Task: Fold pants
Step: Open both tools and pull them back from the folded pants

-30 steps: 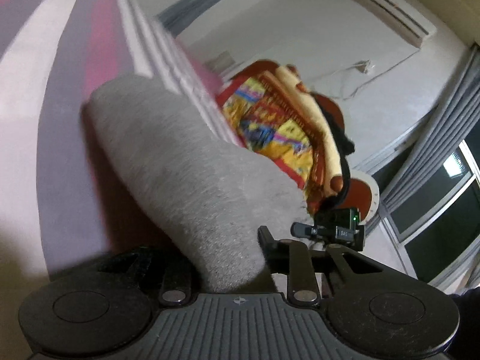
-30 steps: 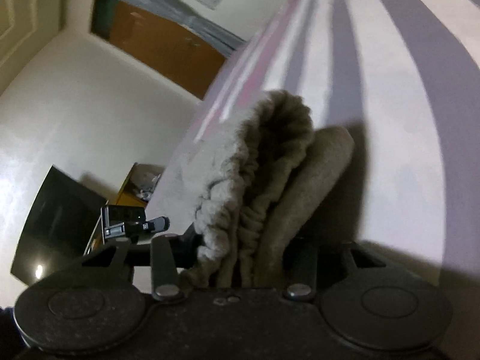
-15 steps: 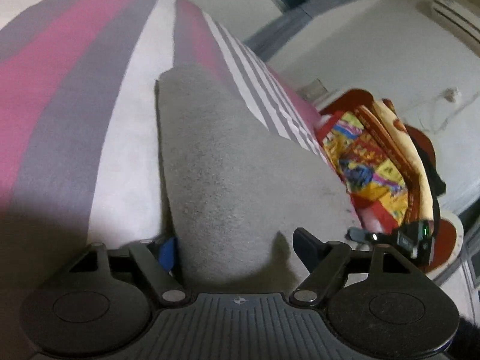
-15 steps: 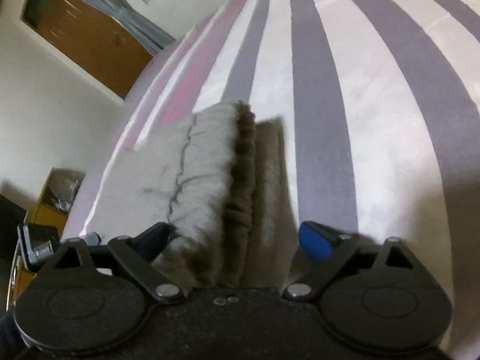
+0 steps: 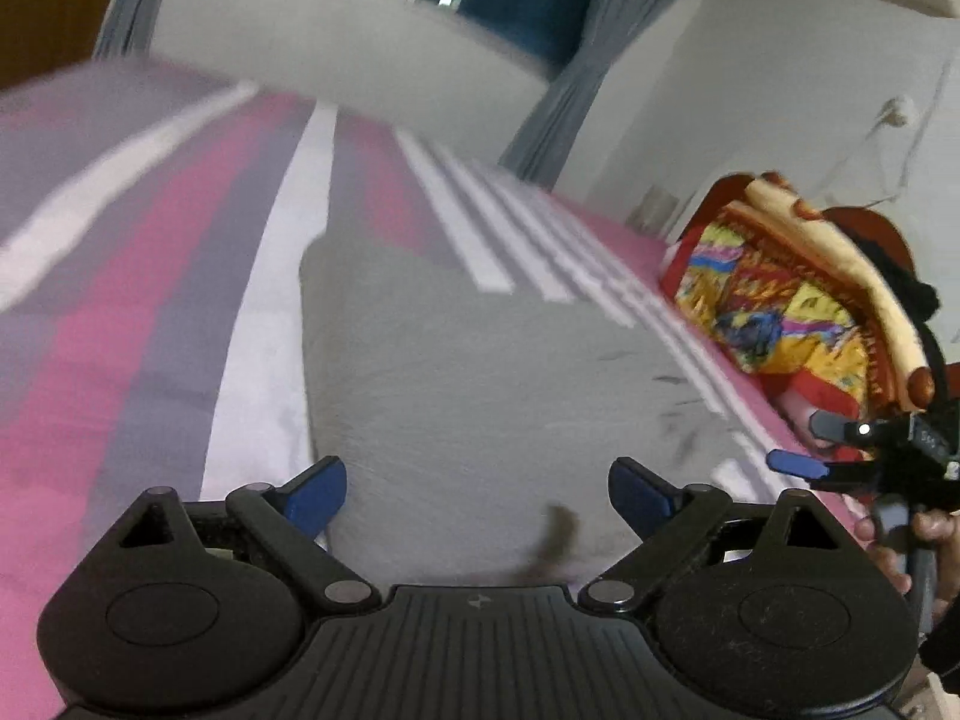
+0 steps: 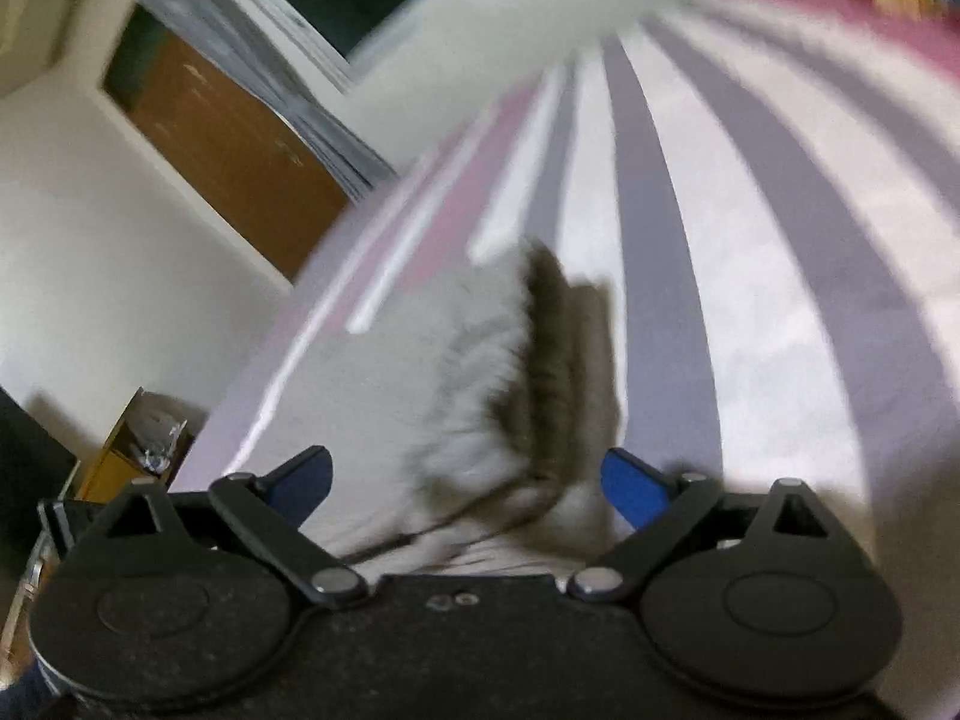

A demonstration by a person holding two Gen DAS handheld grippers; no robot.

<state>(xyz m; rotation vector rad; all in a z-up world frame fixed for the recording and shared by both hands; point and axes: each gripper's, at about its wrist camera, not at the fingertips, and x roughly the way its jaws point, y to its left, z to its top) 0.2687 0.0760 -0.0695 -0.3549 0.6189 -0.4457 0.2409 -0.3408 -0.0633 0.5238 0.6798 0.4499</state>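
— Both grippers have let go since a second ago. Back then the left gripper [image 5: 477, 495] was clamped on the grey pants [image 5: 480, 360], with a thick roll of cloth bulging up between its fingers. Its jaws have just been opening, and they now stand wide, with the blue pads clear of the fabric on either side.

— So where are the pants now?

— Lying flat on the striped bed [image 5: 150, 300], spread out ahead of the left gripper as a smooth grey panel. The cloth runs under the gap between the fingers, but nothing pinches it.

— And to the right?

— Same story. The right gripper [image 6: 465, 480] held the gathered waistband [image 6: 540, 360] a second ago; its jaws have just been opening as well, and they now stand wide. The bunched elastic end sits stacked in layers between the open fingers, resting on the bed rather than hanging. In the left view you can see that gripper off at the right edge, near a pile of colourful bedding [image 5: 780, 312].

— What does that mean for the fold?

— My reading is that one fold has just been laid down and released. The stacked layers at the waistband suggest the pants are already doubled over. Whether another fold is needed I can't say; blur hides the far edges.
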